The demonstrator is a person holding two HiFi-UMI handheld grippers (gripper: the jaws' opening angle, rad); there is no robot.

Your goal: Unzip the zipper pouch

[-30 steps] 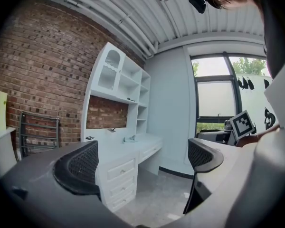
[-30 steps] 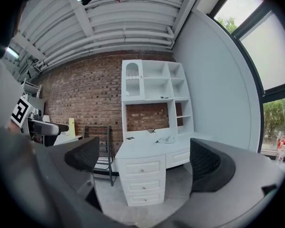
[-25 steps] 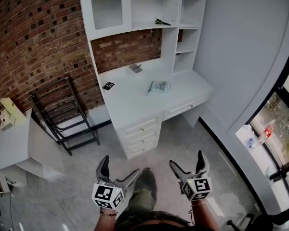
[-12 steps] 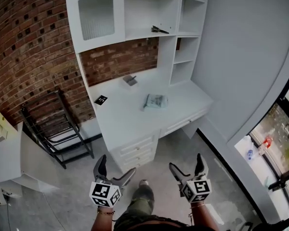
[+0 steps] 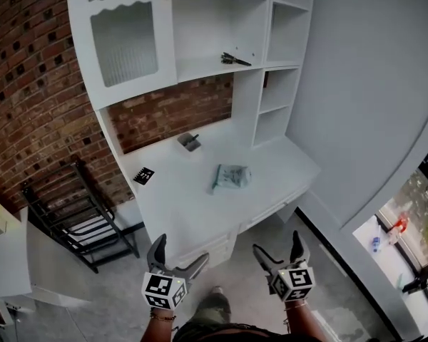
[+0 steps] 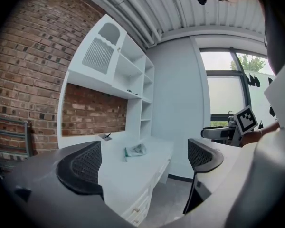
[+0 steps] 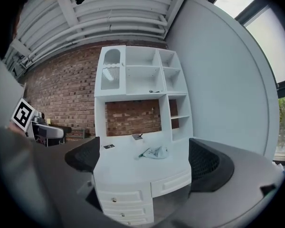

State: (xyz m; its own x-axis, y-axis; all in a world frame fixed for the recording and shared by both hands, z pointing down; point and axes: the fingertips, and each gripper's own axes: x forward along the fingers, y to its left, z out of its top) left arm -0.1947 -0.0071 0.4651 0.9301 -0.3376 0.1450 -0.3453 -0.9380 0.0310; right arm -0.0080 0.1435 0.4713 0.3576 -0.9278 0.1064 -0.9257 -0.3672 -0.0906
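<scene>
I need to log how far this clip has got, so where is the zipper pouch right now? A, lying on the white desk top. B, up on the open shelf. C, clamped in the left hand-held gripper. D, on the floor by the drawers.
A: the zipper pouch lies on the white desk, and the left hand-held gripper and right hand-held gripper are both open, empty and apart from it.
</scene>
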